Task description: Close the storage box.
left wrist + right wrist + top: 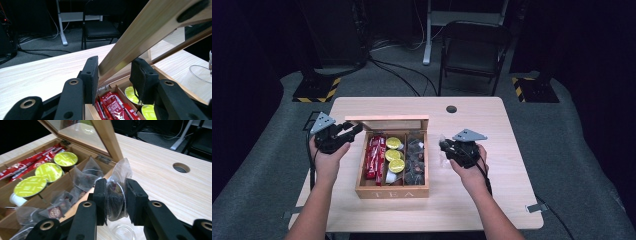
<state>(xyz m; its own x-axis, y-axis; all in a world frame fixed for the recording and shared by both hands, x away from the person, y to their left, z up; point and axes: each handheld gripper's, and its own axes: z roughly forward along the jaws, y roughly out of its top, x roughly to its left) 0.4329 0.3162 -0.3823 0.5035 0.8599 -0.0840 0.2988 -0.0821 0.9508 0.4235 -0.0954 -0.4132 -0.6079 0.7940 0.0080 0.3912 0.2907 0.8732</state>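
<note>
I am holding the wooden tea box (392, 191) open with my left gripper (115, 75): its jaws are standing a little apart with the edge of the lid (140, 37) running up between them, resting against the inner pad on my left side rather than being squeezed from both sides. Below those jaws I am looking down on red sachets (112, 106) and yellow-green capsules (131, 95).

My right gripper (116, 200) is pinching a clear tea bag (117, 192) with dark leaves inside, jaws clamped flat on its body, its top corner sticking up above the pads. It is hanging just outside the box, beside the right-hand compartment where more tea bags (82, 181) are lying. Directly beneath my right jaws a clear glass (122, 232) is standing on the table (175, 192).

I judge that I am lifting a bag out of the box and carrying it to the glass. Next I need to keep the lid propped, centre the bag over the rim, lower it and part the jaws so it drops inside without catching the edge.
</note>
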